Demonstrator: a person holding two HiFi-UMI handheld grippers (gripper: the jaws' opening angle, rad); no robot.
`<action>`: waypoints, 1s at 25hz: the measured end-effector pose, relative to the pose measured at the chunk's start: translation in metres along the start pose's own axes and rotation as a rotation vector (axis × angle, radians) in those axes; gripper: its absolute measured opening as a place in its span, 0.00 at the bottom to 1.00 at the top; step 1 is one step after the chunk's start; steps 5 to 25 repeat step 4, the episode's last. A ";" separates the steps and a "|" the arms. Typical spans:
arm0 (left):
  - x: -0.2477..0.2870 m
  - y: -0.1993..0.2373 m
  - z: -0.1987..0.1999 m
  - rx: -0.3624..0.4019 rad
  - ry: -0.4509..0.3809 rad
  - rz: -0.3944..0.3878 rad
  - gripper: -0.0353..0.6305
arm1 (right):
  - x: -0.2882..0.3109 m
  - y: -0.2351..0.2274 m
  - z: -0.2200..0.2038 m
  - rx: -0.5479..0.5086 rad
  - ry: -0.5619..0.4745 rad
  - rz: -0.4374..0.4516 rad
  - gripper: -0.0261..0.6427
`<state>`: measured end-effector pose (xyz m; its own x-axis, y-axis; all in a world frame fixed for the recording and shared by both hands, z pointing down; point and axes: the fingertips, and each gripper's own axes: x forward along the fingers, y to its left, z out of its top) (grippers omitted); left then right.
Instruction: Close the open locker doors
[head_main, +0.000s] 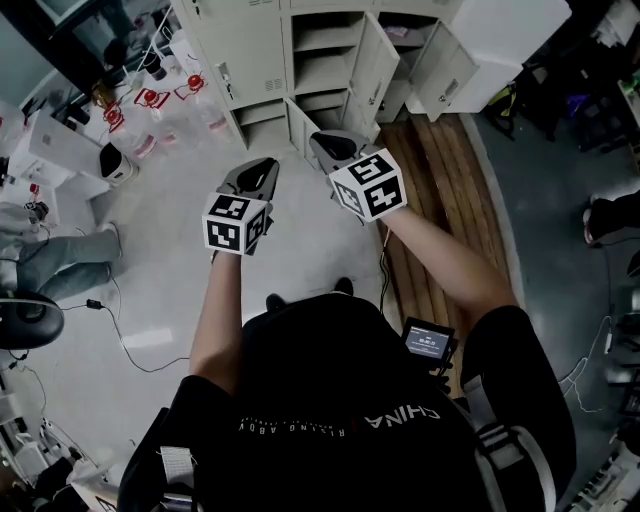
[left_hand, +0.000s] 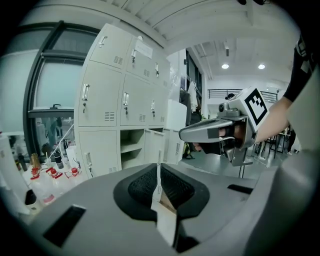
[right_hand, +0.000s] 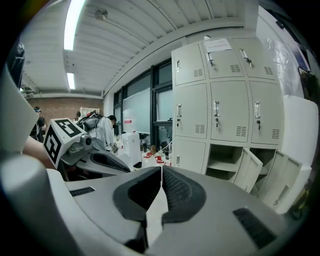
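Observation:
A bank of cream lockers (head_main: 300, 50) stands ahead, its lowest row open. One open door (head_main: 375, 70) swings out at the middle. A second open door (head_main: 445, 75) hangs further right. A small low door (head_main: 300, 125) is ajar near the floor. My left gripper (head_main: 262, 172) is held in the air short of the lockers, shut and with nothing in it. My right gripper (head_main: 325, 145) hovers beside it, slightly nearer the lockers, also shut on nothing. The right gripper view shows the open shelves (right_hand: 225, 162) and two open doors (right_hand: 250, 170). Both grippers are apart from the doors.
Bottles with red caps (head_main: 150, 100) crowd the floor left of the lockers beside a white box (head_main: 60, 145). Wooden planks (head_main: 440, 180) lie to the right. A cable (head_main: 120, 330) crosses the floor, and a person's legs (head_main: 50, 260) show at the far left.

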<state>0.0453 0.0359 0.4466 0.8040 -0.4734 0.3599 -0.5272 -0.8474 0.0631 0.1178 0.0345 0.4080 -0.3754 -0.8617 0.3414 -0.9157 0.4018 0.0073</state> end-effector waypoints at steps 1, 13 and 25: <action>0.001 0.000 0.000 0.000 -0.002 0.000 0.09 | 0.000 -0.002 -0.001 -0.001 0.000 -0.002 0.09; 0.001 0.001 -0.004 0.002 0.001 0.003 0.09 | 0.000 -0.004 -0.004 0.003 -0.002 -0.007 0.09; 0.001 0.001 -0.004 0.002 0.001 0.003 0.09 | 0.000 -0.004 -0.004 0.003 -0.002 -0.007 0.09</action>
